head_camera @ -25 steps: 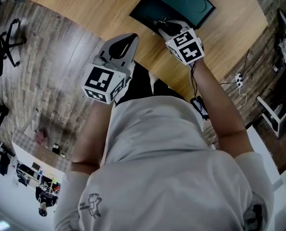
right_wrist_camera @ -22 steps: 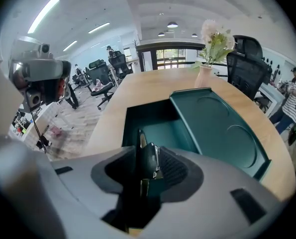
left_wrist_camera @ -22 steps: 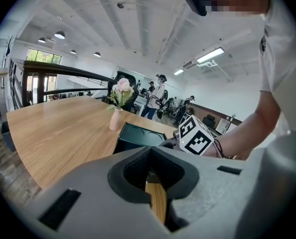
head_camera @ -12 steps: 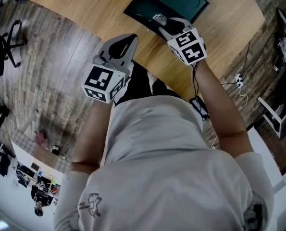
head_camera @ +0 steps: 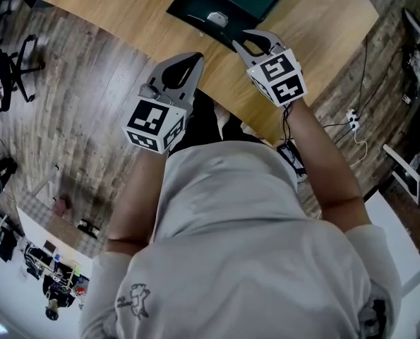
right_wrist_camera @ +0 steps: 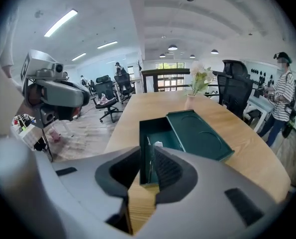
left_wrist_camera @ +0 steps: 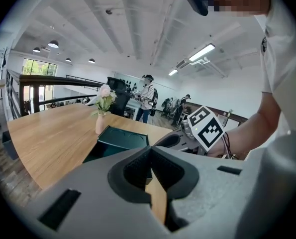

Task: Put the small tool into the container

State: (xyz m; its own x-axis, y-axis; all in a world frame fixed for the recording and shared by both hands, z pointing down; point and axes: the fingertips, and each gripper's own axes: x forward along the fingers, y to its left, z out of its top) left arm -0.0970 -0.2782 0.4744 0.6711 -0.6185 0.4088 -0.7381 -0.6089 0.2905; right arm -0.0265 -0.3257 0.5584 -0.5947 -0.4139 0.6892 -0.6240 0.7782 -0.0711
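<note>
We see the small tool [head_camera: 217, 18], a pale silvery piece, lying inside the dark green container [head_camera: 195, 6] at the far side; it is too small for us to read its long axis or heading. The right gripper [right_wrist_camera: 148, 156] has jaws that have just been closing, still apart with nothing between them. The left gripper [left_wrist_camera: 150, 153] has its jaws pressed together, empty.

Desk [head_camera: 125, 13]: light wood-grain top with a curved edge.
Container [right_wrist_camera: 155, 133]: open dark green box, standing near the desk's near edge.
Lid [right_wrist_camera: 200, 133]: dark green with two round recesses, flat against the container's side.
Vase [right_wrist_camera: 189, 101]: small, pink, upright with flowers, well beyond the container.
</note>
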